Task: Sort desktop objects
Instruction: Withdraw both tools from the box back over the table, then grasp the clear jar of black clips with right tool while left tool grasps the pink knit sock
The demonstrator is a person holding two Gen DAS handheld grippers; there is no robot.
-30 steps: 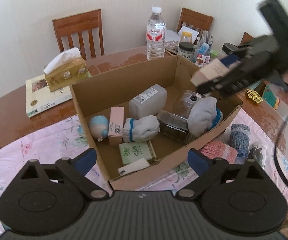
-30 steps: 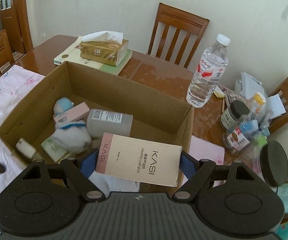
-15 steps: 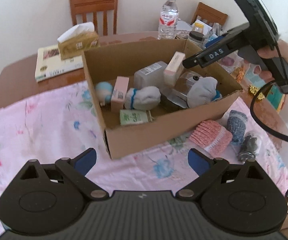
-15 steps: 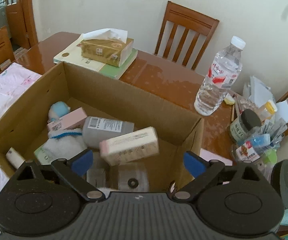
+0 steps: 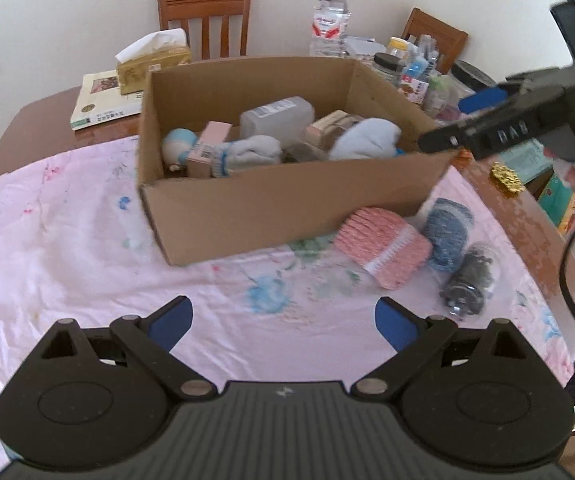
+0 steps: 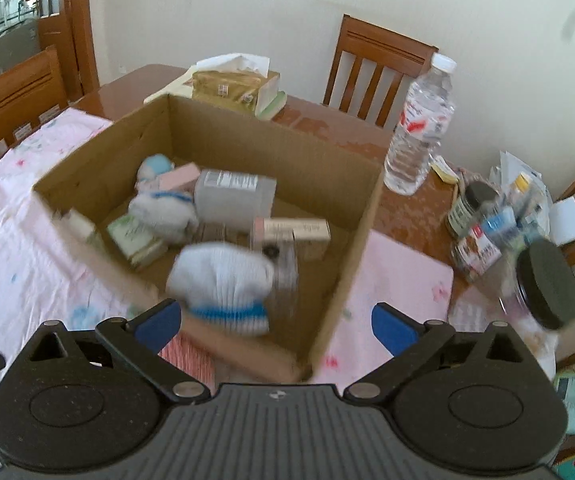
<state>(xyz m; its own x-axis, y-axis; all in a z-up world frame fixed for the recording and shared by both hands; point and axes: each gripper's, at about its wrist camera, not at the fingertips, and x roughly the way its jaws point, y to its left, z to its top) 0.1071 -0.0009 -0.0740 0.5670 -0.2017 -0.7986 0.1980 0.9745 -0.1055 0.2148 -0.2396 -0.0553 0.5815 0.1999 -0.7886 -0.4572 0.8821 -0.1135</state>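
Observation:
A cardboard box (image 5: 287,204) stands on a pink flowered cloth and holds white socks (image 5: 365,140), a grey bottle (image 5: 277,114), a pink carton (image 5: 207,148) and other small items. The pale KASI box (image 6: 291,232) lies inside, against a white sock (image 6: 223,276) and the grey bottle (image 6: 233,196). My right gripper (image 6: 273,322) is open and empty, just off the box's near corner; in the left wrist view the right gripper (image 5: 451,124) hovers at the box's right end. My left gripper (image 5: 281,318) is open and empty over the cloth. A pink knitted roll (image 5: 383,244), blue roll (image 5: 447,236) and dark jar (image 5: 469,284) lie outside the box.
A water bottle (image 6: 419,120), a tissue box (image 6: 235,84) on a book, and a cluster of jars (image 6: 483,220) crowd the far and right side of the table. A black-lidded jar (image 6: 547,284) is close at the right. Wooden chairs (image 6: 379,68) ring the table.
My right gripper opened and let go of the KASI box, which dropped into the cardboard box; then it pulled back. My left gripper backed away from the box and lower over the cloth.

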